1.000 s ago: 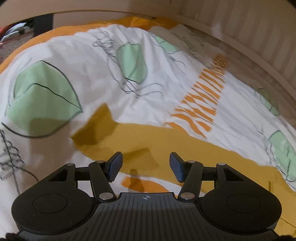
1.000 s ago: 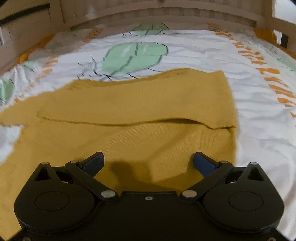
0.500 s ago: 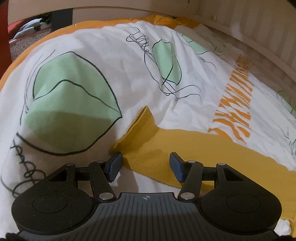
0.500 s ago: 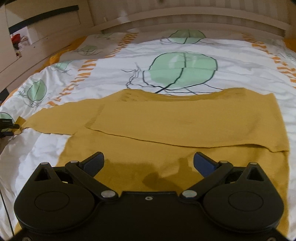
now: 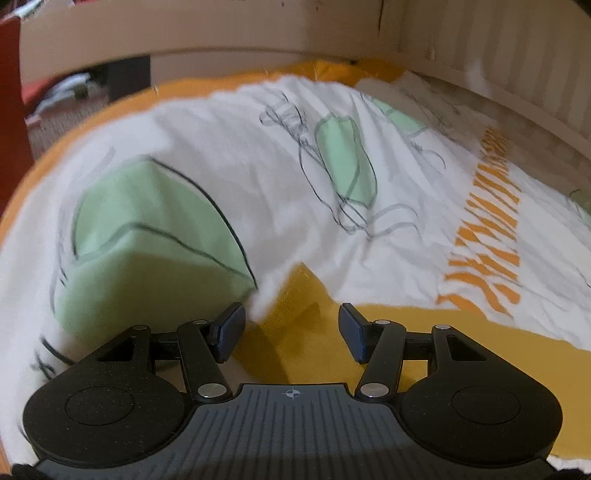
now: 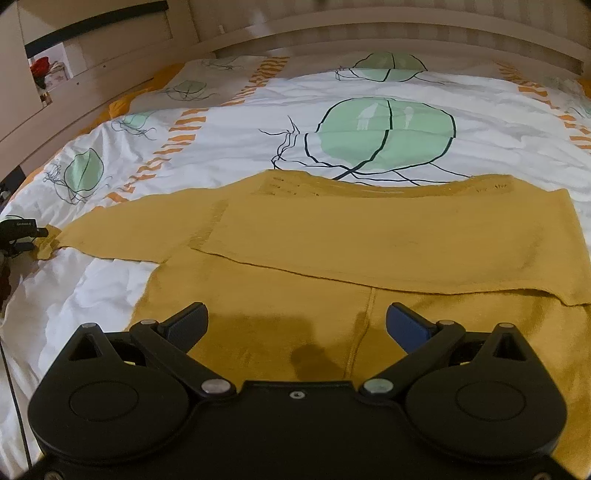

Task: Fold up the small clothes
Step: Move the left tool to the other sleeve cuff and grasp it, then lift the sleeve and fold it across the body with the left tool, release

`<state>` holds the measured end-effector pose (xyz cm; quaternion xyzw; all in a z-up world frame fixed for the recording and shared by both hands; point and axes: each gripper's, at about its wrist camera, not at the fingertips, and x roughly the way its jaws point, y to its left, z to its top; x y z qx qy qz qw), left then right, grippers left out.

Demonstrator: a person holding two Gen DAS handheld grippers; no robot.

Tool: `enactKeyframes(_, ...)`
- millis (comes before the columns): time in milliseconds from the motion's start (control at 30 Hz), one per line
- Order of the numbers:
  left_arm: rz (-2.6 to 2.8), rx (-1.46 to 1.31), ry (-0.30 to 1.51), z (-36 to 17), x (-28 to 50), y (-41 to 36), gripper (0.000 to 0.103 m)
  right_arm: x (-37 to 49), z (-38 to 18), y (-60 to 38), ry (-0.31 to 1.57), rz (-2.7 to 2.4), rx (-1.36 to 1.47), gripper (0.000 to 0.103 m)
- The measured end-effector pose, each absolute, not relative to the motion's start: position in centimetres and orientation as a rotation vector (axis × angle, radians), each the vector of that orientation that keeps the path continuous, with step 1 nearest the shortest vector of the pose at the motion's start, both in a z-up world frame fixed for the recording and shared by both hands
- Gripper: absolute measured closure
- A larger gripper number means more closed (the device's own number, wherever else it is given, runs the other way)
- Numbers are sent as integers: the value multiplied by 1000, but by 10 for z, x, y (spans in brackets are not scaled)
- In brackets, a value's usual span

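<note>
A mustard-yellow long-sleeved top lies flat on the bed. Its right sleeve is folded across the body; its left sleeve stretches out to the left. My left gripper is open, low over the cuff end of that sleeve, which lies between the fingers. It also shows at the far left of the right wrist view, at the cuff. My right gripper is open and empty, just above the lower body of the top.
The bed has a white duvet with green leaf prints and orange stripes. A wooden bed frame runs along the far side. Floor and clutter lie beyond the bed's edge in the left wrist view.
My left gripper has moved along the sleeve to its cuff end and closer over it. My right gripper has pulled back and turned left, so more of the top shows. Both stay open.
</note>
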<state>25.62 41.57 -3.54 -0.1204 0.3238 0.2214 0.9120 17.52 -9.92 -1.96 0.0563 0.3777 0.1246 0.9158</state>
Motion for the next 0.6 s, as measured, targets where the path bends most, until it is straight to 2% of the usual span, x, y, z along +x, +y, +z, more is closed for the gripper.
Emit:
enactKeyframes(100, 467, -253, 652, -31, 258, 420, 48, 175, -18, -97, 774, 261, 119, 1)
enactKeyframes(367, 392, -178, 824, -47, 286, 416, 49, 178, -21, -91, 789, 279, 130, 1)
enactKeyframes(400, 390, -178, 823, -47, 286, 415, 53, 178, -21, -90, 791, 282, 131, 1)
enactKeyframes(433, 384, -191, 819, -48, 286, 415, 78, 178, -21, -90, 793, 283, 132, 1)
enactKeyframes(467, 384, -215, 830, -48, 286, 416, 100, 177, -21, -90, 795, 283, 131, 1)
enactKeyframes(600, 355, -304, 808, -39, 281, 420, 100, 177, -20, -93, 802, 283, 140, 1)
